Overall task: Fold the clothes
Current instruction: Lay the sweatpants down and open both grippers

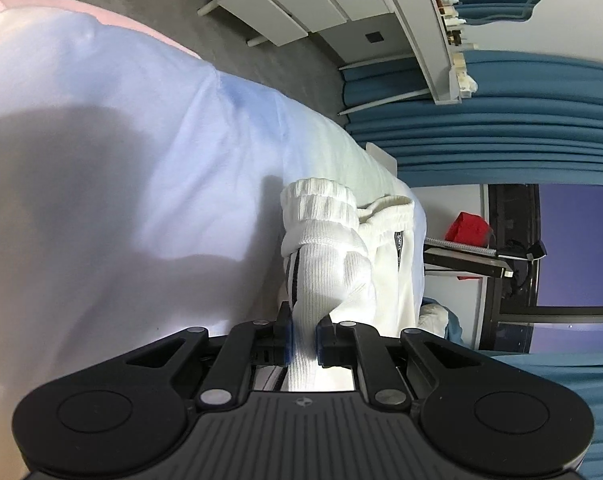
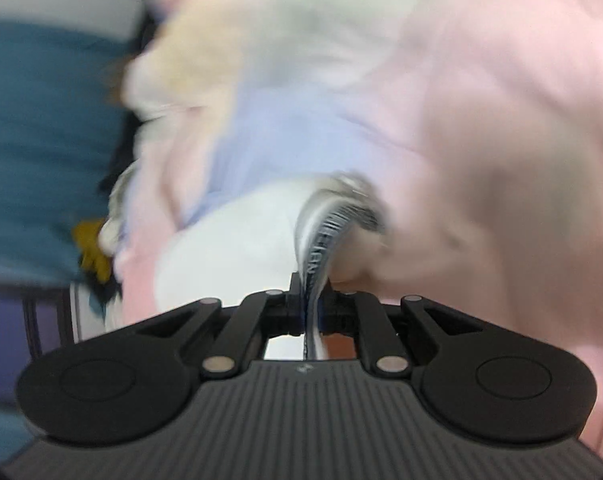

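Left tongs (image 1: 303, 338): closed on a bunched fold of the white ribbed knit garment with dark side stripe (image 1: 325, 256), the cloth squeezed between the two black fingers.
White garment, left view: it runs forward from the grip, its thick ribbed cuffs (image 1: 319, 200) doubled over at the far end, and it lies along the edge of the bed.
Right tongs (image 2: 310, 304): clamped on a thin edge of the same white cloth, where a striped band with small lettering (image 2: 325, 240) curls out of the grip.
White garment, right view: a broad white panel (image 2: 229, 256) spreads to the left of the tongs; the picture is badly blurred.
Bed: a pale blue-white sheet (image 1: 121, 160) lies under the garment, with pink bedding (image 2: 501, 120) beside it.
Beyond the bed's edge: teal pleated curtains (image 1: 501, 136), a white cabinet (image 1: 301, 4), grey floor (image 1: 149, 12).
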`<state>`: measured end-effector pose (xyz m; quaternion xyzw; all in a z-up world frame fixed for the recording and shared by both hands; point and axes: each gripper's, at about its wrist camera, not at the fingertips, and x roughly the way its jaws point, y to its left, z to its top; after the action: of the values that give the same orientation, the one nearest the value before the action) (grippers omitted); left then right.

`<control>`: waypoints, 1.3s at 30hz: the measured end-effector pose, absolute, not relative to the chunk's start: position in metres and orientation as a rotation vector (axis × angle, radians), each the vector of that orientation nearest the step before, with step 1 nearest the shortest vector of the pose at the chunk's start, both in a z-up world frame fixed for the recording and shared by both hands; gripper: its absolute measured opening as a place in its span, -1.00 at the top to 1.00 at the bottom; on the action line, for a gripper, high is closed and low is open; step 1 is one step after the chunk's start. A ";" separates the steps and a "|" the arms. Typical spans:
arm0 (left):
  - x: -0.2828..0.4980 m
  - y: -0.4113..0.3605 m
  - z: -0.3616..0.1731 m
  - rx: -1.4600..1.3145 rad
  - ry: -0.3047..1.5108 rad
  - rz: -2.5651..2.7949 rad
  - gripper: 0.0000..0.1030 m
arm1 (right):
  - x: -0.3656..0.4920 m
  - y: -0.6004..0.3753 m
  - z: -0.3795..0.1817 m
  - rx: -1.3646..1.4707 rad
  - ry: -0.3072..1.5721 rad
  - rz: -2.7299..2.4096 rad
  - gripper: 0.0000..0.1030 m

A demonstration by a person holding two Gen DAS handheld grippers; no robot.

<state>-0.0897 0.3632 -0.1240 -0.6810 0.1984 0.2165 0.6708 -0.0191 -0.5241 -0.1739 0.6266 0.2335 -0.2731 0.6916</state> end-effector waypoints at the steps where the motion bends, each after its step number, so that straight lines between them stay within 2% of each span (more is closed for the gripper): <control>1: -0.092 0.365 -0.126 -1.539 0.450 0.494 0.76 | -0.017 -0.523 -0.174 1.389 0.533 -0.623 0.82; 7: -0.106 0.370 -0.130 -1.531 0.465 0.514 0.67 | -0.014 -0.521 -0.162 1.291 0.533 -0.679 0.79; 9: -0.110 0.367 -0.123 -1.492 0.471 0.503 0.57 | -0.014 -0.522 -0.157 1.255 0.526 -0.696 0.77; 13: -0.123 0.354 -0.101 -1.379 0.490 0.471 0.19 | -0.014 -0.524 -0.152 1.213 0.512 -0.731 0.73; 16: -0.136 0.343 -0.087 -1.317 0.482 0.455 0.08 | -0.013 -0.515 -0.146 1.117 0.516 -0.805 0.53; 18: -0.139 0.334 -0.074 -1.235 0.473 0.458 -0.02 | -0.012 -0.508 -0.139 1.041 0.514 -0.856 0.30; 20: -0.139 0.322 -0.060 -1.142 0.465 0.464 -0.06 | -0.014 -0.502 -0.131 0.971 0.499 -0.896 -0.07; 21: -0.137 0.316 -0.052 -1.088 0.464 0.458 -0.06 | -0.014 -0.499 -0.128 0.949 0.488 -0.900 -0.13; 26: -0.115 0.278 -0.018 -0.825 0.456 0.427 -0.15 | -0.007 -0.471 -0.107 0.798 0.406 -0.818 -0.15; 32: -0.090 0.232 -0.005 -0.623 0.474 0.354 -0.30 | 0.008 -0.417 -0.075 0.558 0.287 -0.638 -0.15; 35: -0.083 0.207 -0.006 -0.542 0.491 0.305 -0.39 | 0.012 -0.390 -0.067 0.476 0.277 -0.524 -0.15; 39: -0.064 0.172 -0.011 -0.447 0.527 0.187 -0.38 | 0.024 -0.365 -0.066 0.437 0.308 -0.344 -0.15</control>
<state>-0.0639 0.1723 -0.0109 -0.2188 0.2581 0.0913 0.9366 0.0237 -0.3646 -0.0659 0.2149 0.1513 -0.1689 0.9499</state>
